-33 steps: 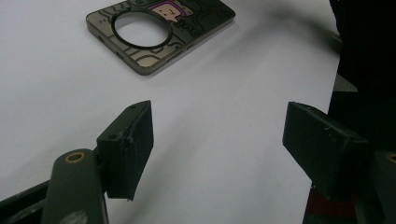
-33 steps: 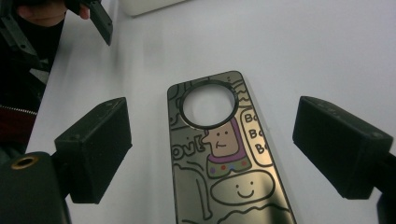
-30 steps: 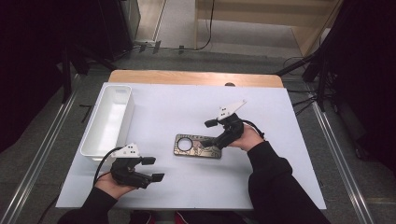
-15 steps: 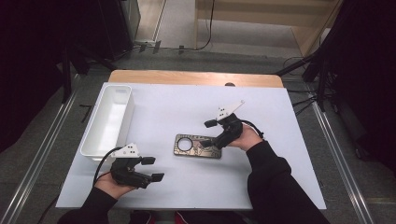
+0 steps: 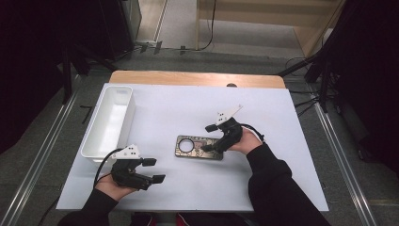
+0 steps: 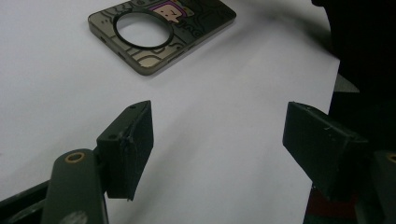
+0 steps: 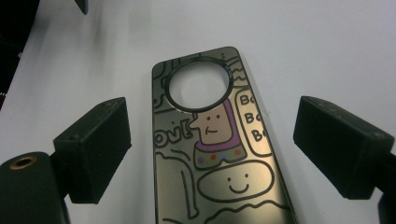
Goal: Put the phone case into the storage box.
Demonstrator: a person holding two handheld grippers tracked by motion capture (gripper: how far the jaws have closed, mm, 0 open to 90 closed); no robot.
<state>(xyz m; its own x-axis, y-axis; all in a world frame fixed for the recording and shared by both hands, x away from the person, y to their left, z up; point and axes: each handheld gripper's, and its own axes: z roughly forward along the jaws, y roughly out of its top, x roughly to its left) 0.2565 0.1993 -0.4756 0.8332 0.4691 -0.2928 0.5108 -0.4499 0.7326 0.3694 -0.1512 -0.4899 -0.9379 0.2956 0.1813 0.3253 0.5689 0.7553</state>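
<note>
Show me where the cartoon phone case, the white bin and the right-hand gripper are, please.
Phone case (image 7: 219,154): right gripper view, on its drawn back below the round hole.
White bin (image 5: 123,90): high view, on its far rim.
Right gripper (image 5: 210,138): high view, midway between its open jaws.

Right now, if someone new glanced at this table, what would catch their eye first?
Probably the phone case with cartoon drawings and a round camera hole, lying flat mid-table on the white sheet. The right tongs stand open on either side of its near end, not yet gripping. The long white bin sits at the left edge, and the left tongs wait open near the front.
</note>
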